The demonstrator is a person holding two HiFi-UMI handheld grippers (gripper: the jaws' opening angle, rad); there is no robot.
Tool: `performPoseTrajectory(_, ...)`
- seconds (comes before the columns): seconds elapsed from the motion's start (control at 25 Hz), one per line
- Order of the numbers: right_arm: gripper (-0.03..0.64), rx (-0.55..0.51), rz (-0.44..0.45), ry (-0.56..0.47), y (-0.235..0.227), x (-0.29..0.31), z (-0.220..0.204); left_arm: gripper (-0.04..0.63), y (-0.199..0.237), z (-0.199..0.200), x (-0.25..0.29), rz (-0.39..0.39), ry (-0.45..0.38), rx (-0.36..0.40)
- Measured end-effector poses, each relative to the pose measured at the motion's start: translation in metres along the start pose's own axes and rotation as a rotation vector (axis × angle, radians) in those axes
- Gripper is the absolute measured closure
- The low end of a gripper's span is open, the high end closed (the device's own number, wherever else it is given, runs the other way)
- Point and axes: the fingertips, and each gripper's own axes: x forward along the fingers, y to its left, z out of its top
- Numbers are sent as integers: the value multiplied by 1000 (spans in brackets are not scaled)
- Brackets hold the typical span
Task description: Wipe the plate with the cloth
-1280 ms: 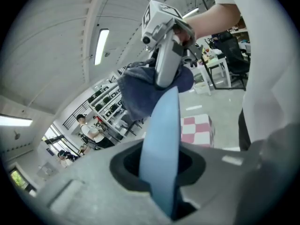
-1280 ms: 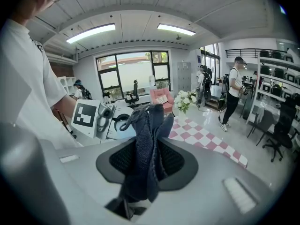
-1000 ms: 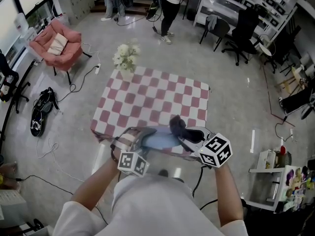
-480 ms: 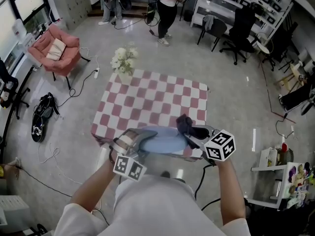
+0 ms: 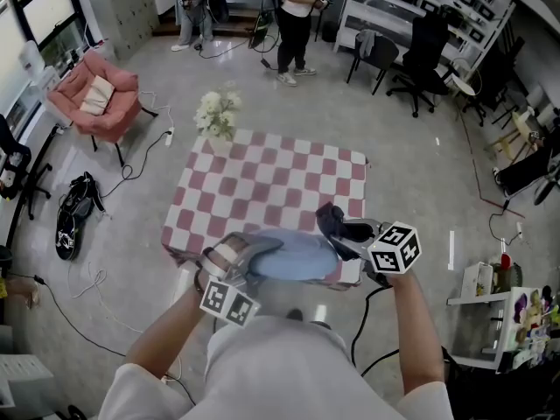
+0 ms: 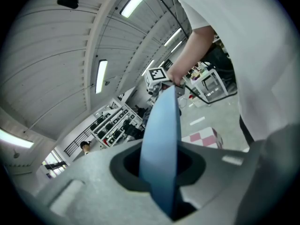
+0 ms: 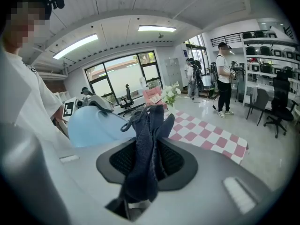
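Pale blue plate (image 5: pixel 293 255) held aloft, dark cloth (image 5: pixel 333 224) at its edge

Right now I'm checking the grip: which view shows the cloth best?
Right gripper view: the cloth is clamped in the right gripper. Head view shows a small dark bunch; left gripper view shows none.

White flowers (image 5: pixel 216 114) stand, seemingly vased, at the checkered table's (image 5: pixel 280 186) corner; pink armchair (image 5: pixel 94 96) well apart.

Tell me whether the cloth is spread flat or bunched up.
Bunched up. The dark cloth sits crumpled in a narrow wad, pinched between the jaws of the right gripper.
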Motion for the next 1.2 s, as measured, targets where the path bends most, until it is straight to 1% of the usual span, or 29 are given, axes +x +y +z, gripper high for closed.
performPoseTrajectory(0.16,500,-53,118,-5,16,-2,24,523,0,7,2,-15,-16,46)
performPoseTrajectory(0.4,500,-142,318,15,66,3,54,523,3,16,3,-33,-22,126)
performPoseTrajectory(0.56,499,-184,400,-2,96,3,68,523,4,22,2,-40,-22,187)
performPoseTrajectory(0.68,499,-193,446,-23,114,1,79,523,2,26,3,-42,-24,223)
performPoseTrajectory(0.76,499,-194,464,-28,121,2,83,523,2,27,4,-40,-26,223)
performPoseTrajectory(0.92,500,-182,453,-11,121,7,79,523,1,24,5,-36,-23,218)
performPoseTrajectory(1.2,500,-107,397,14,92,3,58,523,5,24,1,-24,-31,239)
